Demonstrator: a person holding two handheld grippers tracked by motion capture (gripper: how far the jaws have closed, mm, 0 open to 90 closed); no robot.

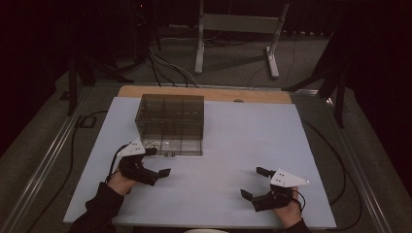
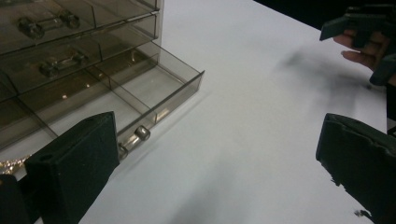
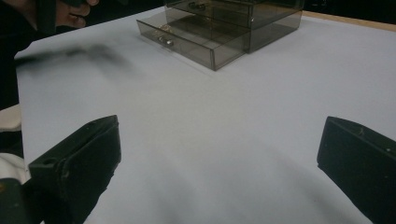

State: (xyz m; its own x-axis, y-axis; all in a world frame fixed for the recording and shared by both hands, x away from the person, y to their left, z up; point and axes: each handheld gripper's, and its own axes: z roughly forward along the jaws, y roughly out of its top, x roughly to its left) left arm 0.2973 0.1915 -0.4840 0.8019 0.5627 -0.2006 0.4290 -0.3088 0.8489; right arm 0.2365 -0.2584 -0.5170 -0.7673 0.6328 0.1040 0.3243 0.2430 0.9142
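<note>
A smoky clear drawer cabinet (image 1: 170, 116) (image 3: 243, 18) stands on the white table top (image 1: 243, 141), left of centre toward the back. Its bottom drawer (image 1: 167, 148) (image 2: 140, 98) (image 3: 187, 39) is pulled out, and a small metal handle (image 2: 135, 137) sits on the drawer's front. Something small and golden glints at the drawer's near corner (image 2: 9, 165); I cannot tell what it is. My left gripper (image 1: 159, 161) (image 2: 217, 168) is open just in front of the drawer, holding nothing. Near the front right, my right gripper (image 1: 253, 182) (image 3: 217, 163) is open over bare table.
A wooden strip (image 1: 204, 92) borders the table's far edge. Beyond it on the floor are cables (image 1: 165, 68) and a metal stand (image 1: 238, 43). Dark poles stand at both sides. The other hand and its gripper (image 2: 364, 28) show far off in the left gripper view.
</note>
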